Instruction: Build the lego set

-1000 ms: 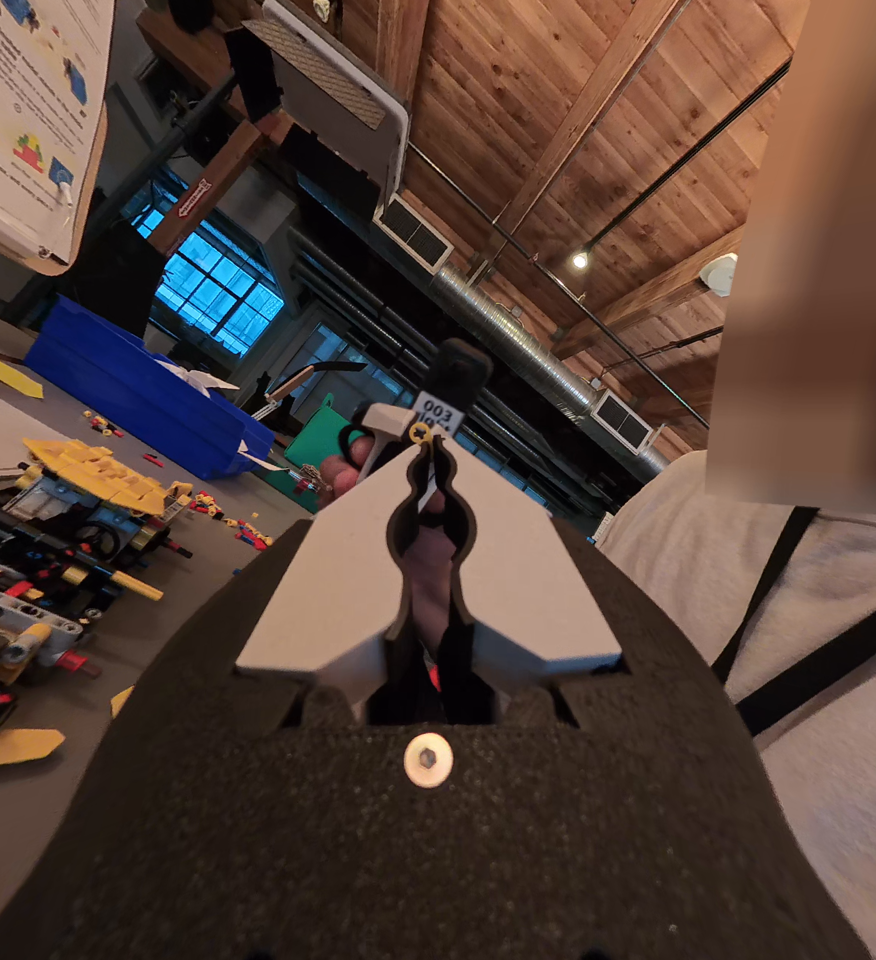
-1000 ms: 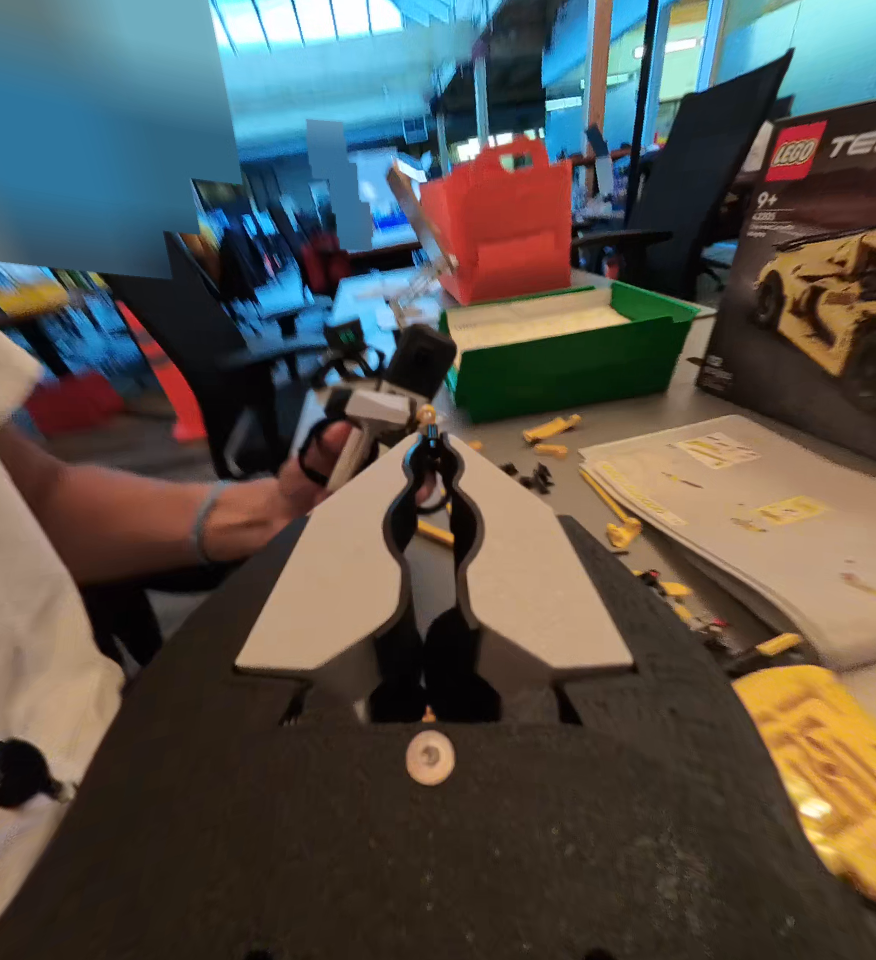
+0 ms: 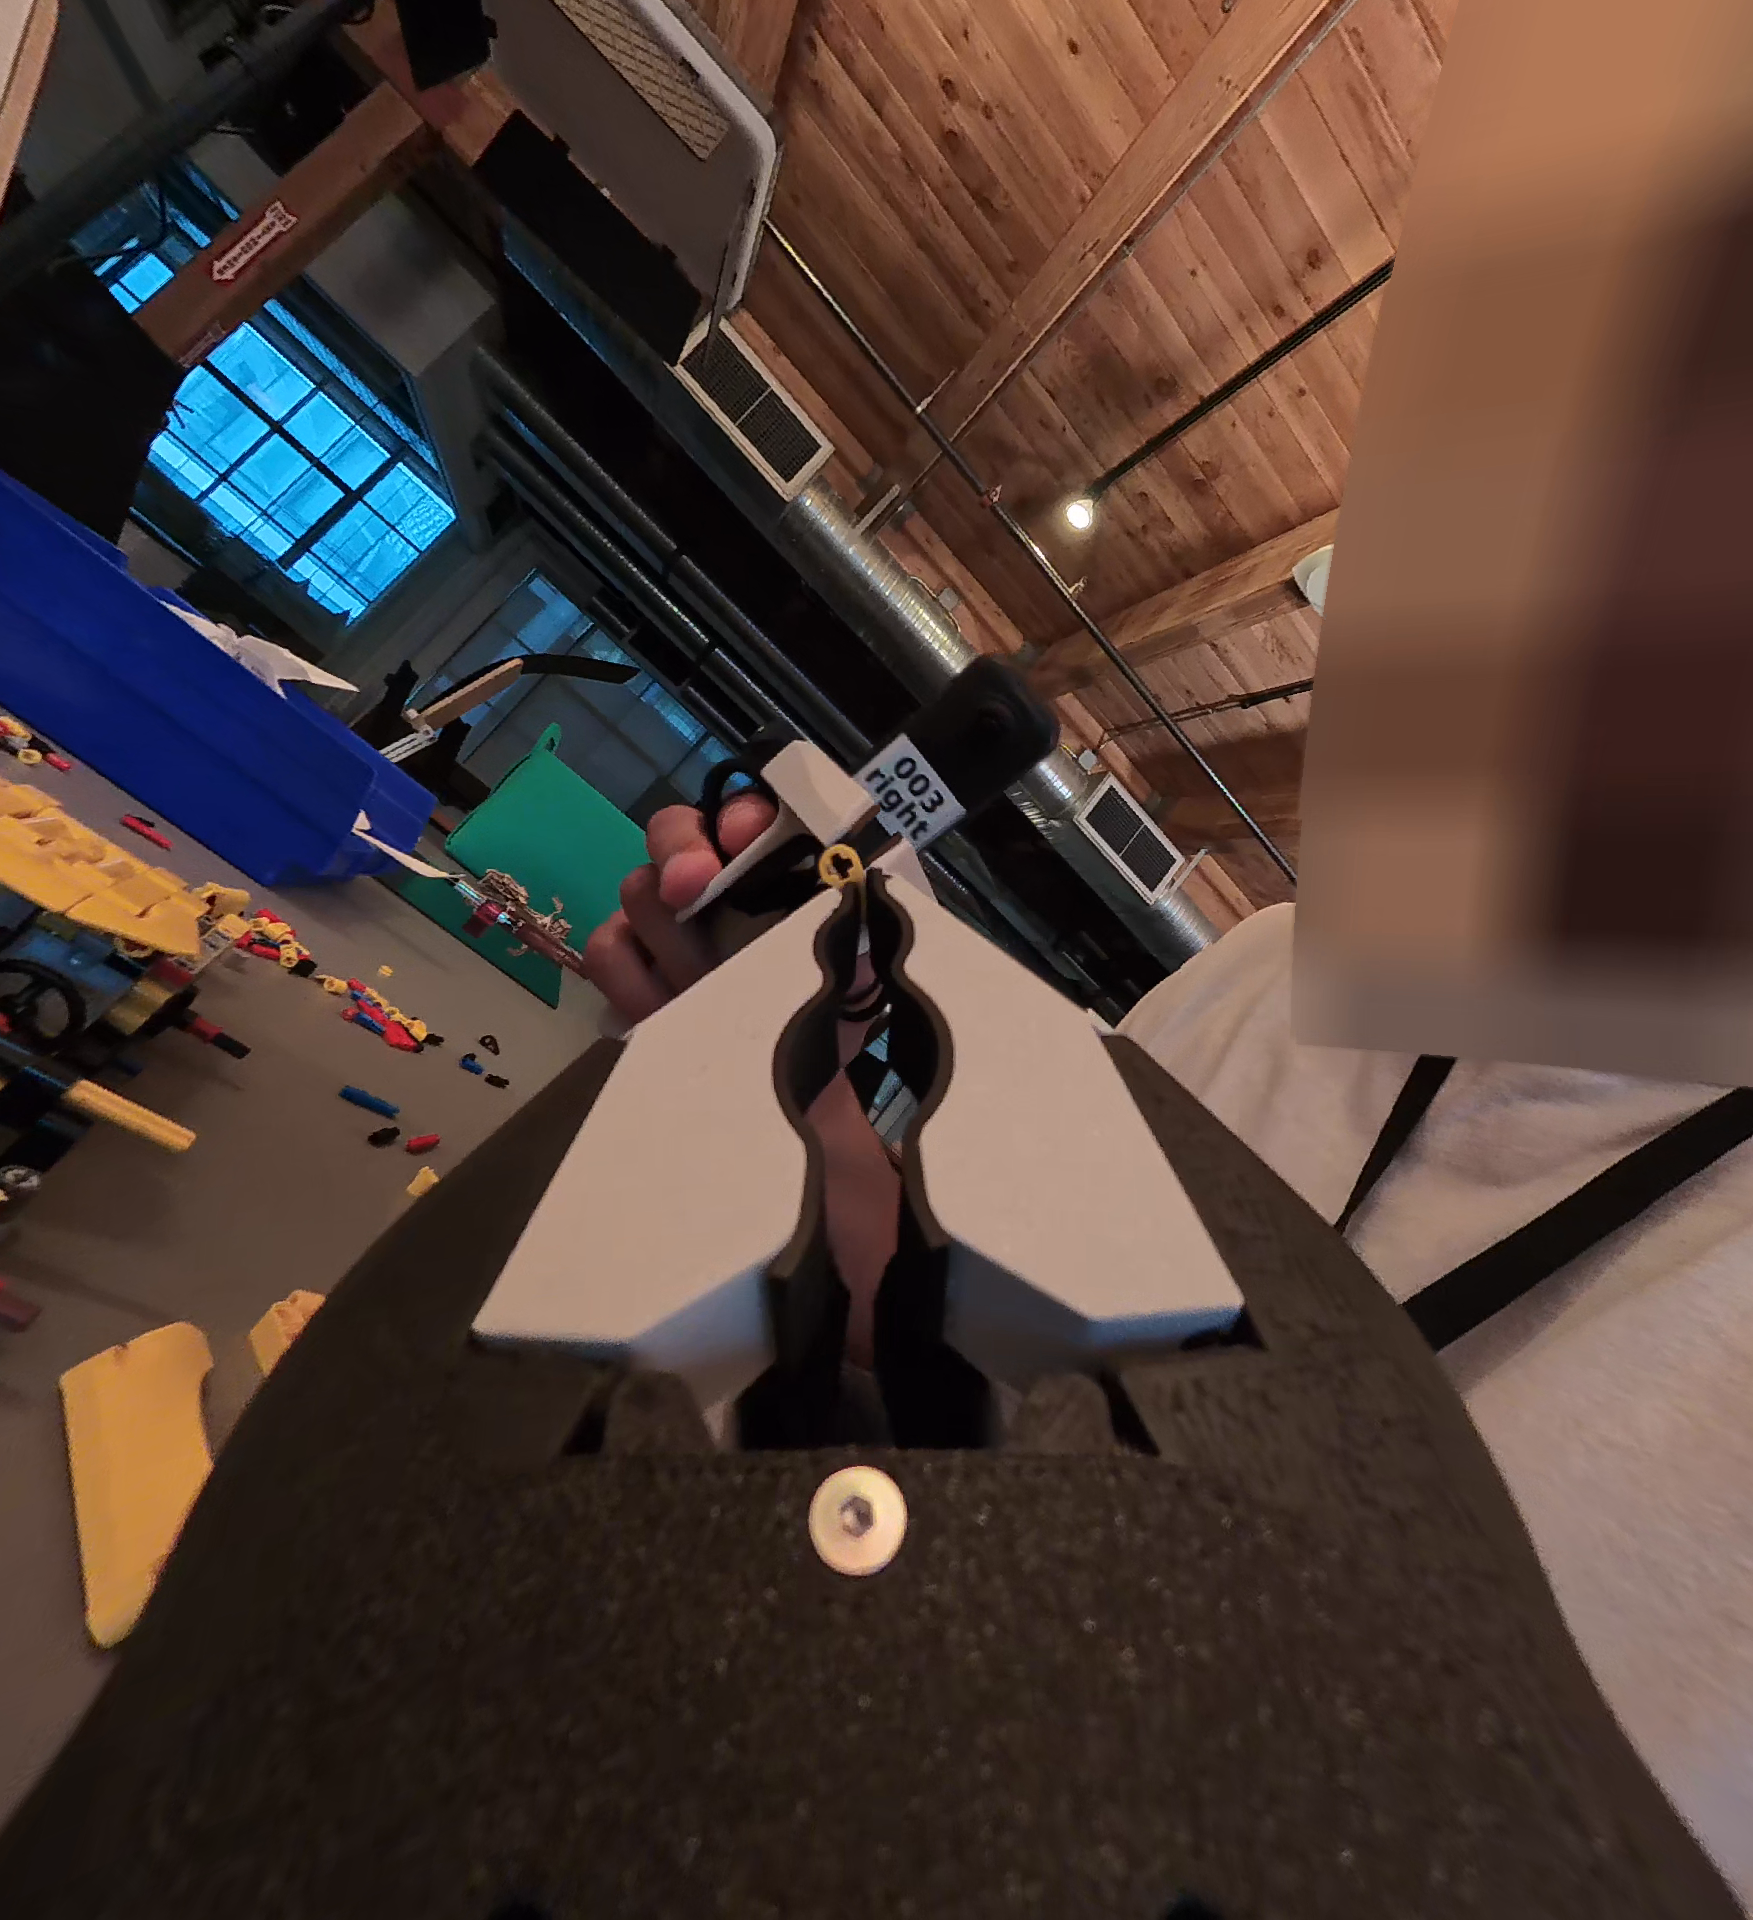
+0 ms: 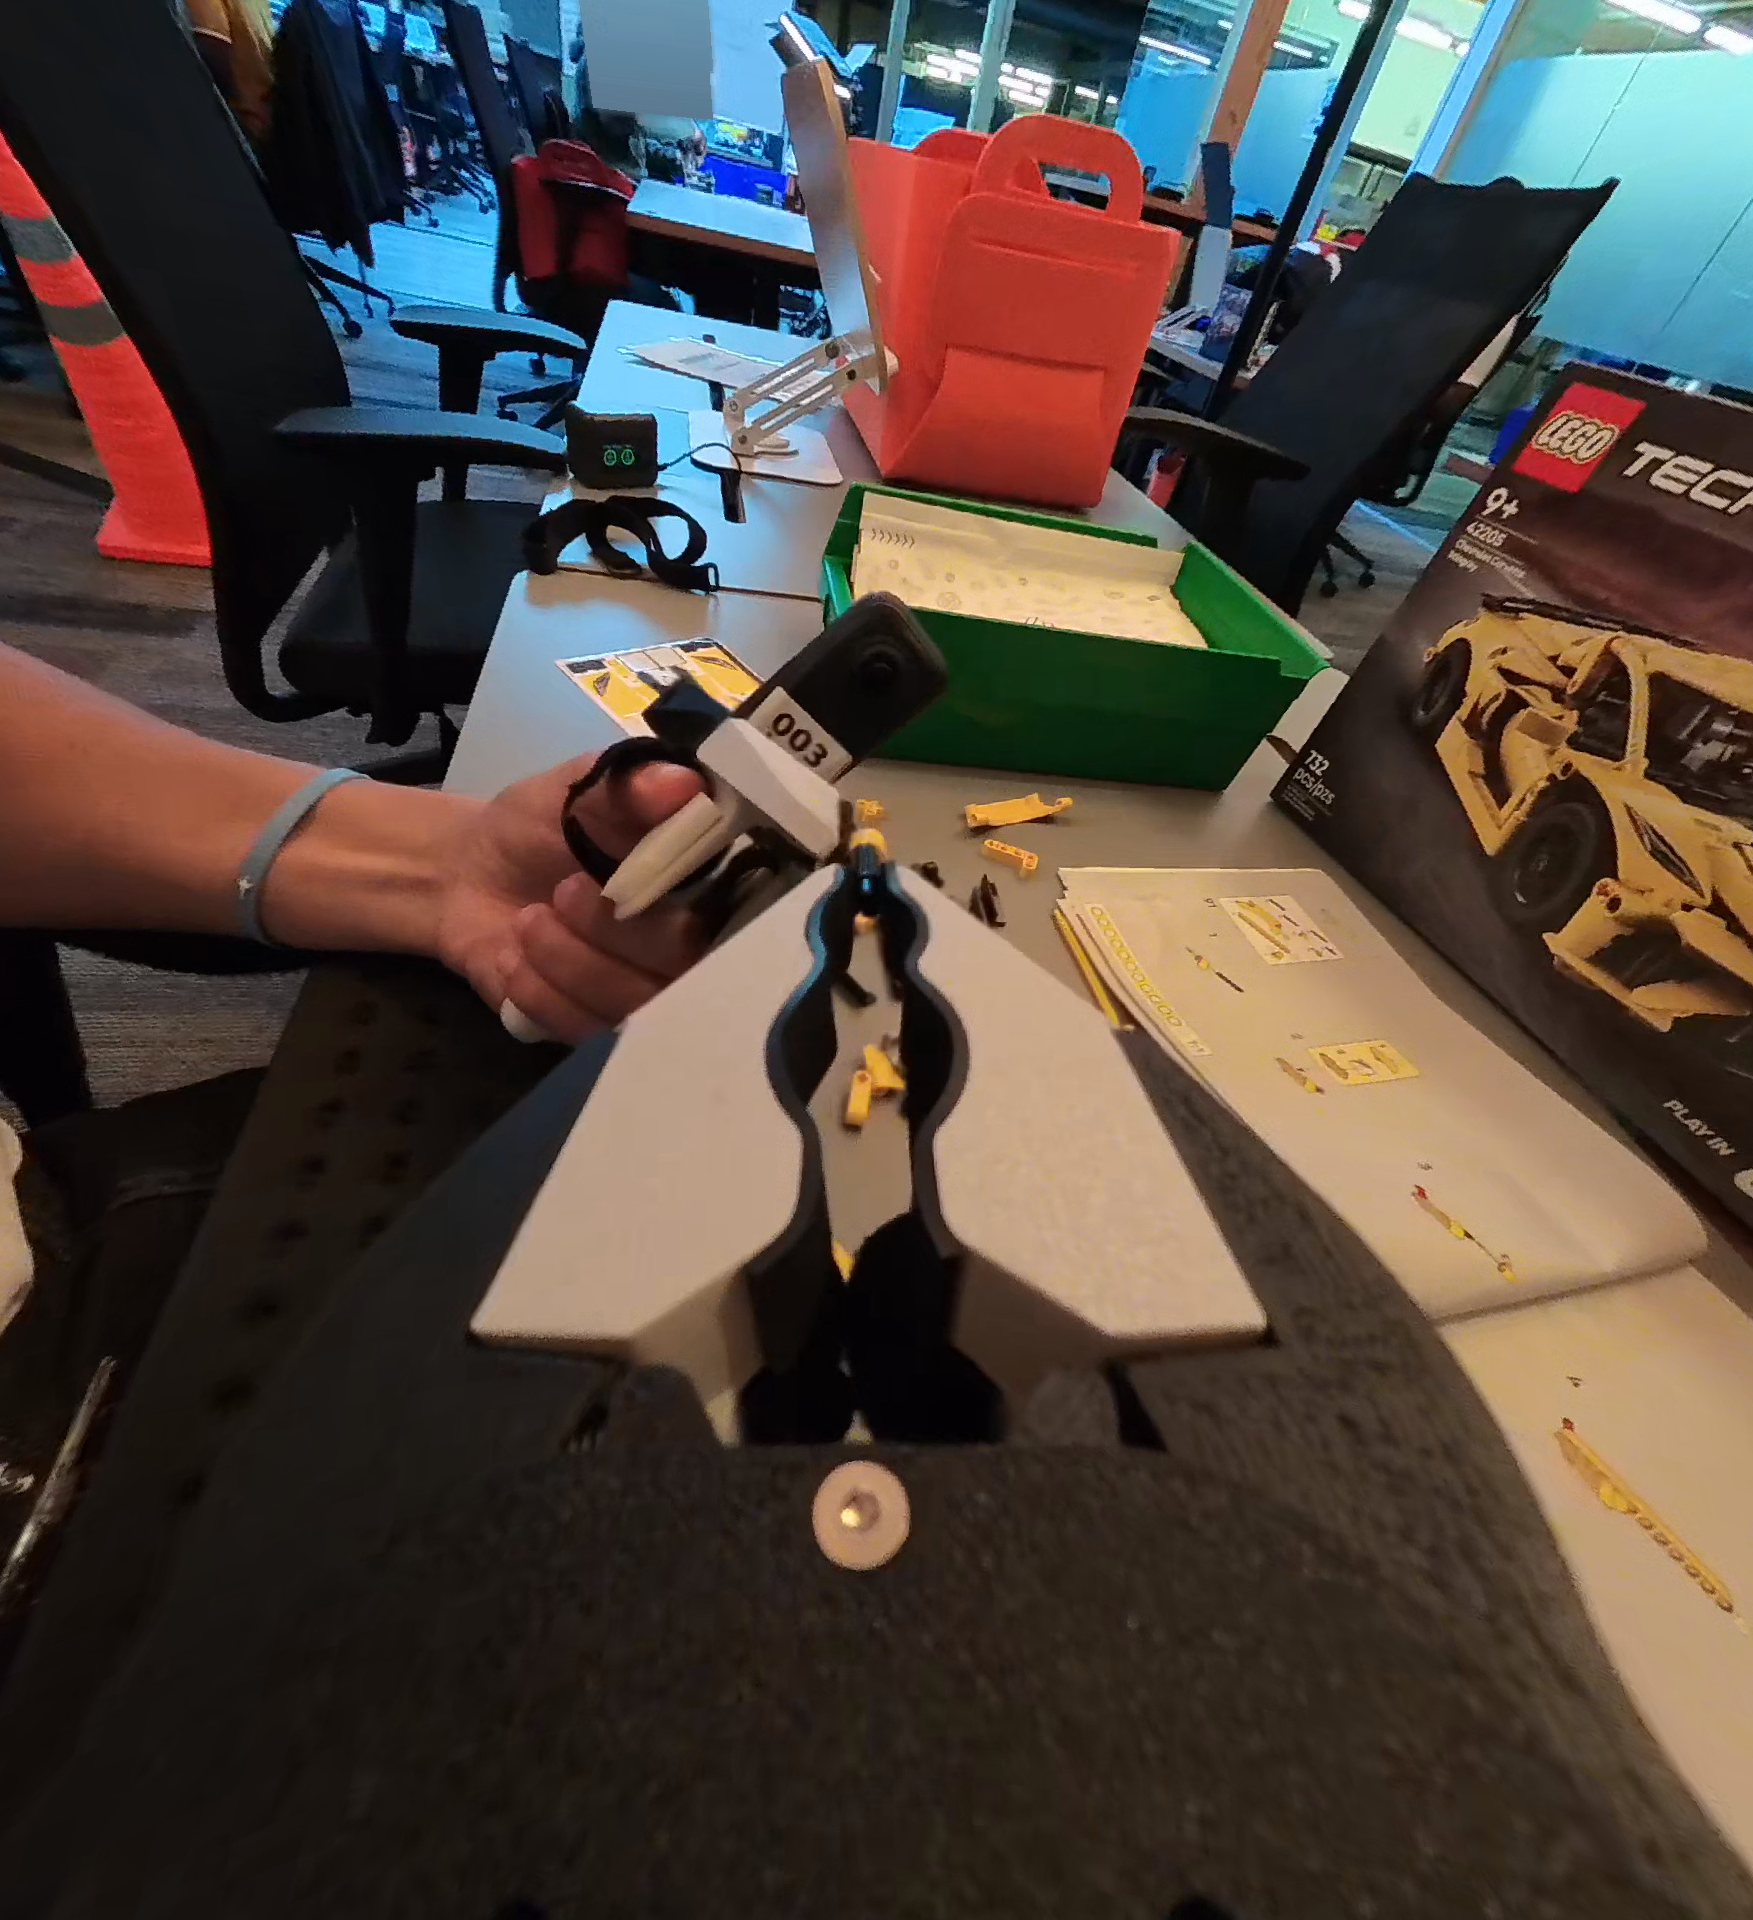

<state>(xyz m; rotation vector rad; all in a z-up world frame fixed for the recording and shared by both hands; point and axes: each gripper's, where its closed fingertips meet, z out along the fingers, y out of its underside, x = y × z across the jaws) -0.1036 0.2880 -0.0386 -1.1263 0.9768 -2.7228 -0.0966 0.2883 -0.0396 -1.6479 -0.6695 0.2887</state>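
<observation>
Since a second ago both tools have swung, bringing the table and open instruction booklet (image 4: 1298,1049) into plainer sight. The left gripper (image 3: 854,883) and right gripper (image 4: 864,862) meet tip to tip, each apparently pinched on one small yellow connector (image 3: 839,864). The half-built yellow car (image 3: 41,935) awaits; loose pieces (image 3: 373,1013) remain.

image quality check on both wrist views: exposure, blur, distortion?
Left wrist view: tilted up, blue window and ceiling lamp bright, grey table dim, right edge smeared. Right wrist view: evenly lit, green tray sharp, background chairs bowed by the wide lens.
</observation>
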